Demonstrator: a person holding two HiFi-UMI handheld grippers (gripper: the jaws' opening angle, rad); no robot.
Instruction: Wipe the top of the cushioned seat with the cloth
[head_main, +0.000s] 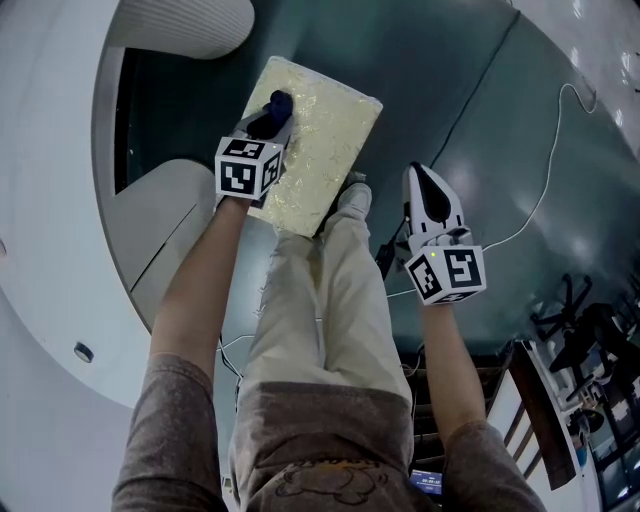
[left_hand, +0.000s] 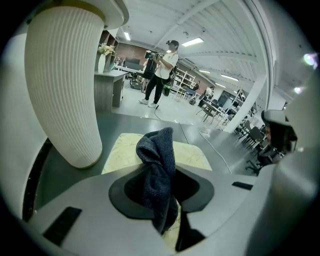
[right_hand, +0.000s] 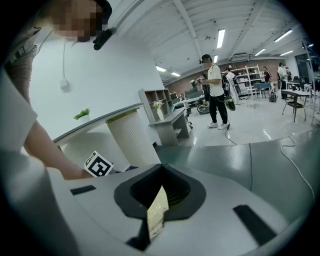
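The cushioned seat (head_main: 325, 140) is a cream rectangular pad with a faint leafy pattern, lying on the dark floor ahead of the person's feet. My left gripper (head_main: 268, 122) hangs over the seat's near left part, shut on a dark blue cloth (head_main: 275, 103). In the left gripper view the cloth (left_hand: 157, 175) stands bunched up between the jaws of the left gripper (left_hand: 162, 200), with the seat (left_hand: 125, 150) behind it. My right gripper (head_main: 425, 185) is off to the right above bare floor, jaws together and holding nothing; the right gripper view shows the right gripper (right_hand: 159, 210) shut.
A white ribbed column (head_main: 185, 25) stands just left of the seat, beside a curved white counter (head_main: 50, 200). The person's shoe (head_main: 355, 195) touches the seat's near edge. A white cable (head_main: 545, 190) crosses the floor at right. Chairs (head_main: 580, 320) stand further right. People (left_hand: 162, 75) stand far off.
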